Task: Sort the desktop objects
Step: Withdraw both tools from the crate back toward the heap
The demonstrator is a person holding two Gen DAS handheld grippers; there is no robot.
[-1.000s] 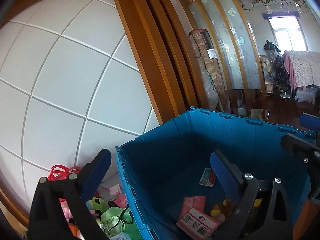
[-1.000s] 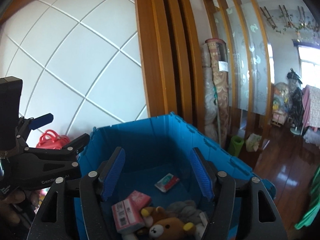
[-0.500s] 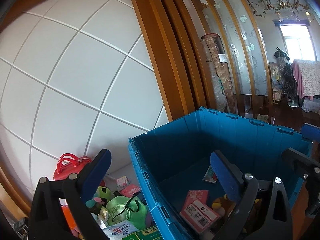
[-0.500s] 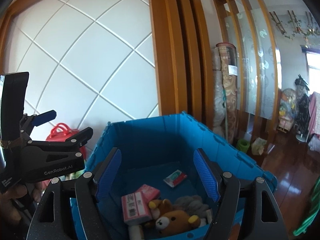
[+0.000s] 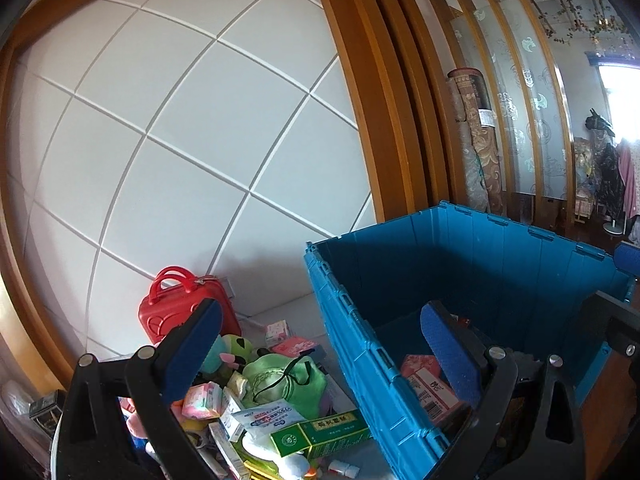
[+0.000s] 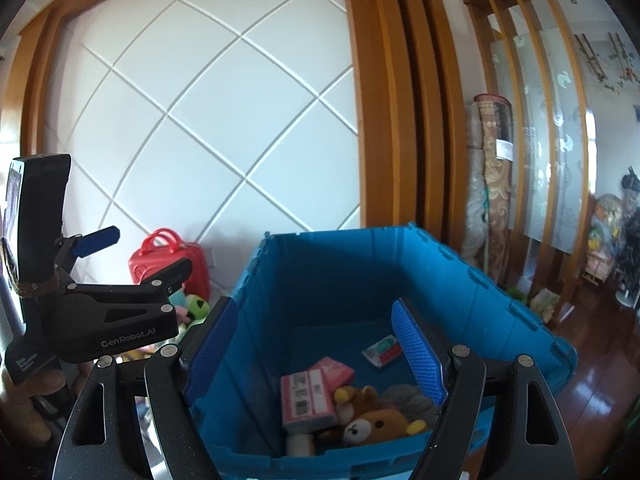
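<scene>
Inside the blue crate (image 6: 360, 280) lie a bear plush (image 6: 380, 426) and several small boxes — sorted, I judge. Beside it a pile (image 5: 264, 400) remains on the surface. Both hand-held grippers — left (image 5: 320, 344), right (image 6: 316, 348), its jaws just widened — gape empty.

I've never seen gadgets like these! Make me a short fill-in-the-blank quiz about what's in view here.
1. The big crate holding the sorted things is coloured ____.
2. The stuffed toy lying inside the crate is a brown ____.
3. The small suitcase by the white wall is coloured ____.
4. Nothing sits between the right gripper pads; its jaws stand ____.

Missing words: blue; bear; red; open
</scene>
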